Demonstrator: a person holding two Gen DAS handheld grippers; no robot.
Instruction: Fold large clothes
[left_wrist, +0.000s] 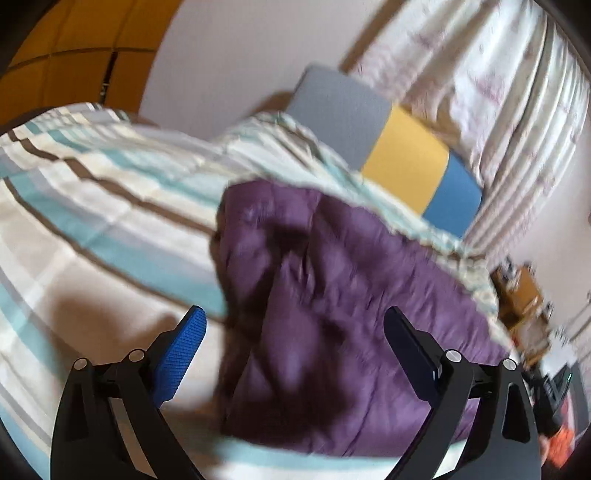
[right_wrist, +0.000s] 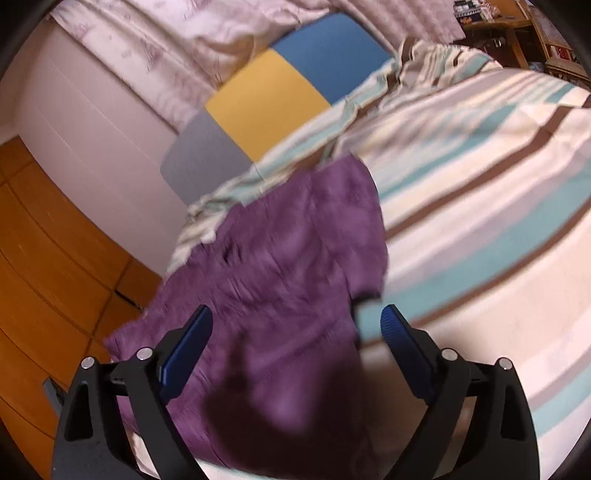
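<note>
A large purple garment (left_wrist: 332, 295) lies crumpled on a striped bed cover (left_wrist: 92, 206). It also shows in the right wrist view (right_wrist: 288, 266), reaching the bed's left edge. My left gripper (left_wrist: 295, 325) is open and empty, hovering over the garment's near left part. My right gripper (right_wrist: 295, 321) is open and empty, above the garment's near right edge. Both views are blurred by motion.
A headboard of grey, yellow and blue panels (left_wrist: 402, 158) stands at the far end, also in the right wrist view (right_wrist: 266, 99). Pale curtains (left_wrist: 498, 92) hang behind it. An orange tiled floor (right_wrist: 48, 266) lies left of the bed. Wooden furniture (left_wrist: 524, 295) stands at the right.
</note>
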